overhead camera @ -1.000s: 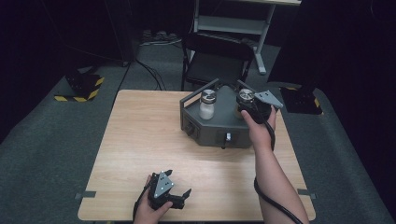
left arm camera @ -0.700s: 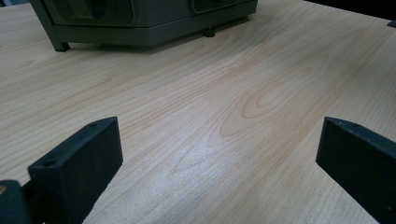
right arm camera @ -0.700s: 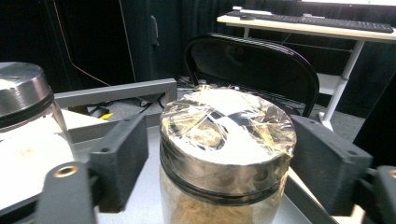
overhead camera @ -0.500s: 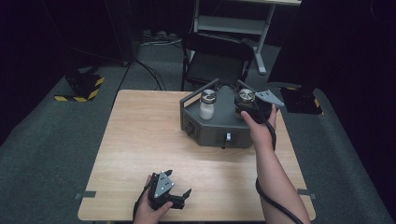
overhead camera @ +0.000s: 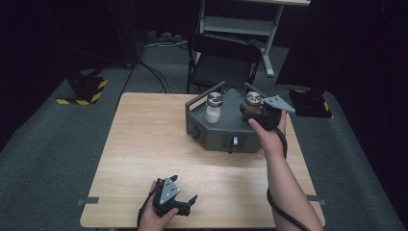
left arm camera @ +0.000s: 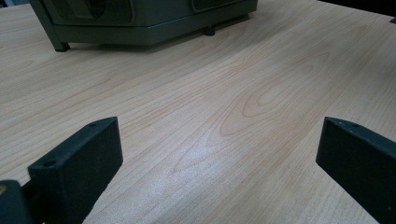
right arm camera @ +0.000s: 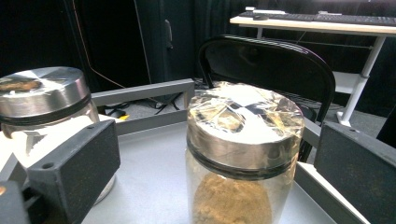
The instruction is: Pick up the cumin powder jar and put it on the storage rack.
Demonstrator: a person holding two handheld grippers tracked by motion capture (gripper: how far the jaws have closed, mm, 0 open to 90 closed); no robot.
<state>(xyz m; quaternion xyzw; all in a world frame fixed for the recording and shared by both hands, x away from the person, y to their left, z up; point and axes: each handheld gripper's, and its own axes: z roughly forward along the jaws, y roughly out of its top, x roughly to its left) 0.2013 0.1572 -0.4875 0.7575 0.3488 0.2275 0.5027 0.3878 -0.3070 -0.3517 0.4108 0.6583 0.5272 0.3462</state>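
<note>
**Right jaws just let go of the brown jar**

Compared with a second ago, almost nothing shifts on the table: our right hand sits in about the same spot by the grey tray, but the right gripper [right arm camera: 217,177] has just been opening its jaws. They now stand wide apart with the brown jar [right arm camera: 243,154] between them, pads clear of the glass on both sides.

The brown jar stands upright at the tray's [overhead camera: 226,134] right back corner, silver lid on, brown powder inside. The white jar [overhead camera: 212,108] stands near it to the left on the same tray.

Our left gripper [overhead camera: 185,204] rests at the near edge of the table [overhead camera: 144,144], well apart from the tray, jaws spread wide over bare wood with nothing between them.
</note>
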